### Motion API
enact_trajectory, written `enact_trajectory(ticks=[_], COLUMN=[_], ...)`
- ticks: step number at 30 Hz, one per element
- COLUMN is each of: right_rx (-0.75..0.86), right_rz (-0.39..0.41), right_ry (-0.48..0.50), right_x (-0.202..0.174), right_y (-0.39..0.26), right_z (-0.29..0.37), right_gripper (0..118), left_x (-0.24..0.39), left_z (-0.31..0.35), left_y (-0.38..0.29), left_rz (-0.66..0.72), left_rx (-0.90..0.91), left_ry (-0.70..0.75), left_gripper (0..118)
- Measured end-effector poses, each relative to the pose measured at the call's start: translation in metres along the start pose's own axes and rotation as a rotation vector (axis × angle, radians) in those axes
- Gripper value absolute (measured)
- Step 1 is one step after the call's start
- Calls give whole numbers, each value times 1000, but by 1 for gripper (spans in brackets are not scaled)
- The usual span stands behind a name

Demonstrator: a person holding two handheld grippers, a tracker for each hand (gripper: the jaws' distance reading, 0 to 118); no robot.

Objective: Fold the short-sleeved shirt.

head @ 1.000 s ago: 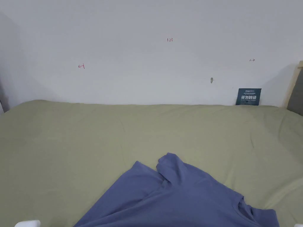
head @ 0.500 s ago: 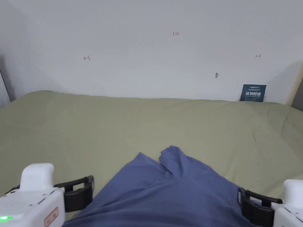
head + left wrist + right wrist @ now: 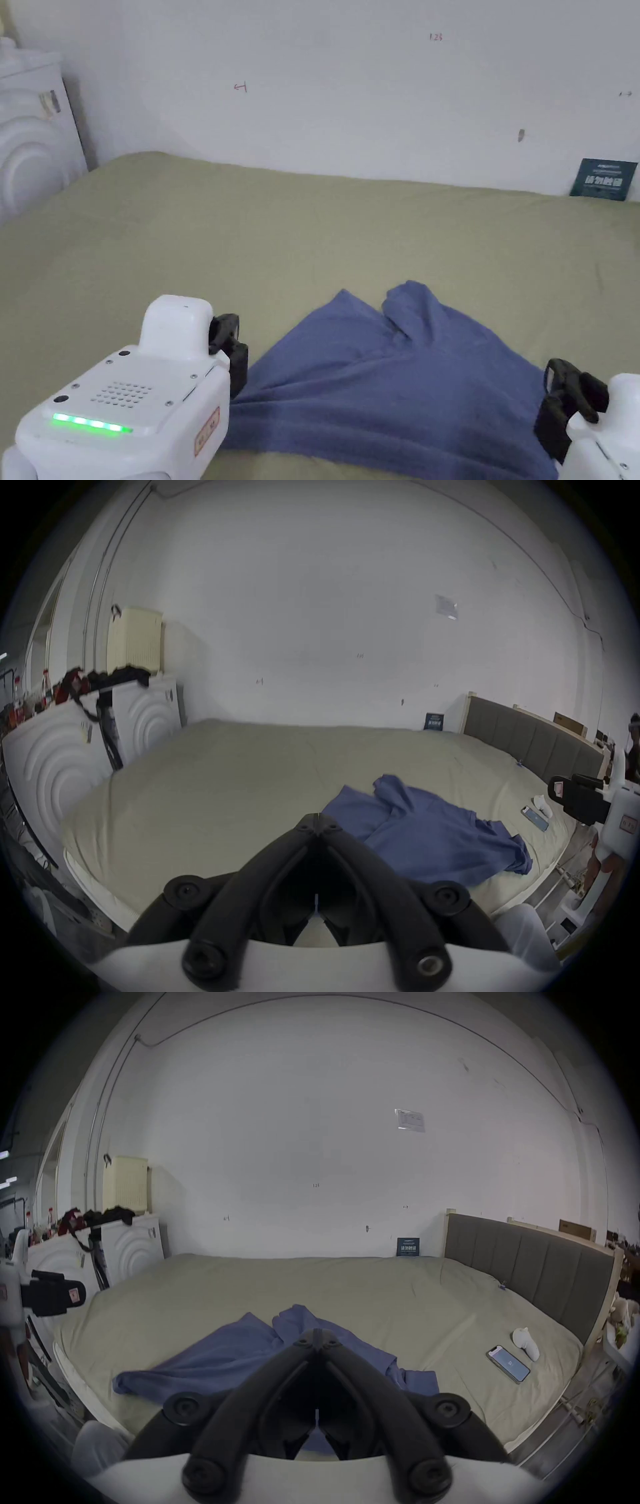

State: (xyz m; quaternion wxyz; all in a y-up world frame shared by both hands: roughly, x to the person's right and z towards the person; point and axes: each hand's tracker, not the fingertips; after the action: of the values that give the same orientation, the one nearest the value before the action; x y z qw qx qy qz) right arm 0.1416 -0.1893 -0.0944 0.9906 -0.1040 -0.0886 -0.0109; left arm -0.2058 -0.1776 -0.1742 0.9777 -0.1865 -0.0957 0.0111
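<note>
One shirt (image 3: 400,381), two closed grippers (image 3: 232,359)

The head view looks down and forward from above the near edge of the bed (image 3: 156,237), facing the white wall (image 3: 350,106), with both grippers' bodies in its lower corners. The left gripper view sits just behind its own closed jaws, looking low across the bed toward the same wall; the blue shirt (image 3: 426,836) lies right of and beyond the fingertips, and the other gripper (image 3: 568,797) shows far right. The right gripper view also rides close behind closed jaws, facing the wall, with the shirt directly beyond and beneath the fingertips and the other gripper (image 3: 52,1297) far left. All three share shirt, bed and wall.
</note>
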Motion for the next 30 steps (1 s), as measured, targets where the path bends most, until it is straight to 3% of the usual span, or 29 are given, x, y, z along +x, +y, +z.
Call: enact_trajectory(ticks=[5,10,11,12,13,14,15,22,24,25,27,28,29,30], right_rx=[-43,-120,-133,-155,-174,-185,-199,-284,-302,-309,-328,-341,-344,-348], right_rz=[1,17,17,20,25,29,37,46,46,42,33,34,37,37], right_ry=[29,54,58,61,66,63,56,77,78,79,70,78,74,67], right_x=[-8,-20,-23,-24,-26,-28,-30,-36,-35,-34,-32,-29,-27,-25], right_y=[-13,-33,-38,-40,-44,-49,-52,-67,-70,-72,-75,-74,-75,-76], right_z=[2,-6,-7,-10,-12,-13,-15,-27,-31,-32,-35,-38,-39,-40], right_gripper=[2,2,2,2,2,2,2,2,2,2,2,2,2,2], left_x=[-53,-104,-111,-117,-119,-120,-118,-116,-110,-106,-96,-95,-95,-111], left_z=[-18,-55,-62,-70,-77,-82,-90,-136,-145,-146,-143,-138,-134,-140], left_y=[-21,-52,-58,-65,-68,-71,-76,-88,-90,-92,-91,-87,-83,-85], left_rz=[-15,121,155,172,168,162,162,162,123,84,-20,-41,-26,11], left_rx=[-182,-443,-473,-508,-530,-556,-590,-630,-674,-696,-704,-694,-684,-660], left_ry=[98,28,24,2,-17,-41,-42,-35,-65,-79,-14,-55,-68,-110], left_gripper=[0,1,13,40,91,117,118,118,110,95,86,67,38,1])
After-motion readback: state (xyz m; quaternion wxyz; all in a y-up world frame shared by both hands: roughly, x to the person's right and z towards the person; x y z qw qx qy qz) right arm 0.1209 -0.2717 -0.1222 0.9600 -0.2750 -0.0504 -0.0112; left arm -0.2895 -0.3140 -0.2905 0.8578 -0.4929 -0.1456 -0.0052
